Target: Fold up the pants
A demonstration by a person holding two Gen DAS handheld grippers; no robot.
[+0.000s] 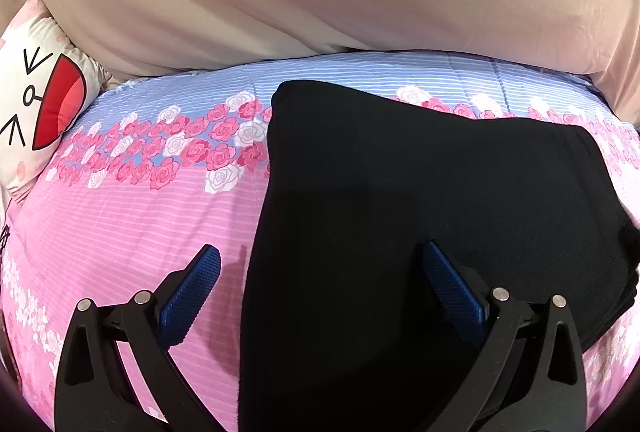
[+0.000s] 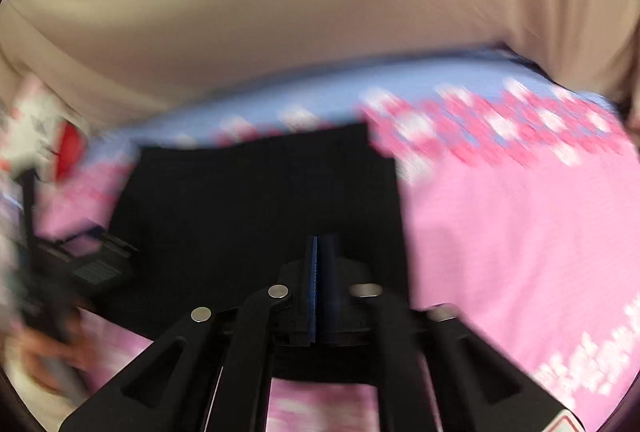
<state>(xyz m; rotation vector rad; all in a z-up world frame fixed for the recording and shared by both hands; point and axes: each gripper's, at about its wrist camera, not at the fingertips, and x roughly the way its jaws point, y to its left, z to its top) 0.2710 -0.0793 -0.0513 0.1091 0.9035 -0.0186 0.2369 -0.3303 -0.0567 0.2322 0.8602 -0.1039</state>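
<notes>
Now we pinch the black pants at six o'clock: left claw wide, right claw closed (blurred, seemingly empty), keeping edges aligned.

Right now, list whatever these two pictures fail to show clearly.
- Right view: motion blur smears the bedspread; its pattern is unreadable.
- Right view: right gripper fingers pressed together over the pants; whether cloth is pinched is unclear.
- Left view: pants' near end is cut off by the bottom edge, behind the open left gripper.
- Left view: pillow is cropped at the left edge.
</notes>
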